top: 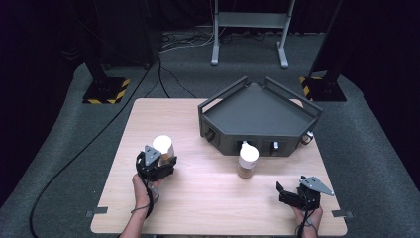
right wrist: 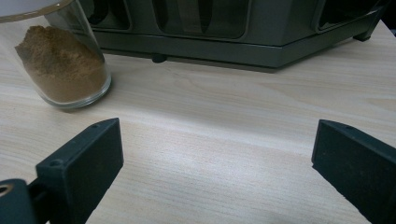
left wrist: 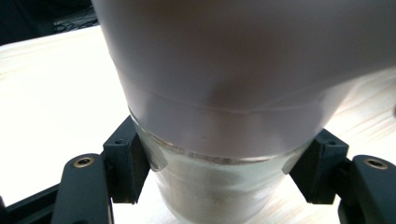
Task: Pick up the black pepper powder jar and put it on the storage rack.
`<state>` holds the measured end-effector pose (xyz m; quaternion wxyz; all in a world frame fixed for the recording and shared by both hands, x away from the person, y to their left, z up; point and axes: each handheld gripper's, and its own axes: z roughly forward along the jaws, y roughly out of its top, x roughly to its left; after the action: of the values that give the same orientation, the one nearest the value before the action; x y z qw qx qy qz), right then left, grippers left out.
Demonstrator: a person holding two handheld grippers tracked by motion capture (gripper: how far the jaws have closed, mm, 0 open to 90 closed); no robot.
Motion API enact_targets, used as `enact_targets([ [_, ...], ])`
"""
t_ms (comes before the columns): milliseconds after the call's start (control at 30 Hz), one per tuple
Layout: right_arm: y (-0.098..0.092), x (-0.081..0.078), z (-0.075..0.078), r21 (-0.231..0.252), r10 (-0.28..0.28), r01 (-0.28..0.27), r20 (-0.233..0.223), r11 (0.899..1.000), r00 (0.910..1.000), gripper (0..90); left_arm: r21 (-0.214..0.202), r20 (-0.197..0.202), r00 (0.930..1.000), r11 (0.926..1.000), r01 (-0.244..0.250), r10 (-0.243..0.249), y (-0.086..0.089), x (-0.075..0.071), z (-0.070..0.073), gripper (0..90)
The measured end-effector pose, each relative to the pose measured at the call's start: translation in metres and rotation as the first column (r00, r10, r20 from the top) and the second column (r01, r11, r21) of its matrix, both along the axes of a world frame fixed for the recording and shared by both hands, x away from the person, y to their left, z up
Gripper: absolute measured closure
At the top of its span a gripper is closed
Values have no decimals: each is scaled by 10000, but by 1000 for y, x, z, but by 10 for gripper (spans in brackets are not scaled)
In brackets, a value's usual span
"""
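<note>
Left gripper (top: 159,159), black, two-jaw, hand-held: clamped on a clear glass jar with a broad white lid (top: 164,148), pads pressing the glass just under the lid rim. In the left gripper view, jar (left wrist: 219,140) wedged between both pads; contents pale and powdery as far as can be told through the glass. Whether the base touches the pale wooden table (top: 198,198) or hangs just above it: cannot tell.

Right gripper (top: 289,194), same build, grey three-cornered plate on top: jaws spread wide, nothing between them, low over bare tabletop (right wrist: 210,154) at the near right.

Ahead and to the left of the right gripper: second clear glass jar with white lid (top: 247,159), upright on the table, about a third full of brown powder (right wrist: 63,70). Stands just in front of a dark grey angular metal rack with a rimmed flat top (top: 257,119), directly before its front openings. Rack well apart from the left gripper, off to its right and beyond; second jar between the held jar and the rack front. Small jar end (top: 308,139) visible at the rack's right corner; contents not legible.
</note>
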<state>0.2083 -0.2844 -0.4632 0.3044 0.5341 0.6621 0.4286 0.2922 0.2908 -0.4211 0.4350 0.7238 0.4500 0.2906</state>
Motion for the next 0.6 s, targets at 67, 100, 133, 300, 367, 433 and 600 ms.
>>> enact_targets([
  [67,0,0,0,14,7,-7,-1,10000,10000,10,8,17,10000,10000,36,-36,-2,1,2,309],
  [100,-1,0,0,30,7,-7,7,10000,10000,10,22,30,10000,10000,42,-42,-4,2,3,309],
  [133,-1,0,0,48,9,-9,20,10000,10000,10,36,40,10000,10000,60,-60,-5,2,4,309],
  [300,-1,0,-1,52,40,-40,29,10000,10000,10,18,83,9997,9998,211,-211,-10,6,6,309],
  [367,-1,0,-1,28,38,-38,35,10000,10000,10,-5,72,9997,9997,241,-241,-11,8,7,308],
  [433,-1,0,0,12,40,-40,35,10000,10000,10,13,65,9996,9996,285,-285,-13,10,9,309],
  [600,-1,0,-1,25,41,-41,43,10000,10000,10,30,114,9991,9991,417,-418,-17,13,13,308],
])
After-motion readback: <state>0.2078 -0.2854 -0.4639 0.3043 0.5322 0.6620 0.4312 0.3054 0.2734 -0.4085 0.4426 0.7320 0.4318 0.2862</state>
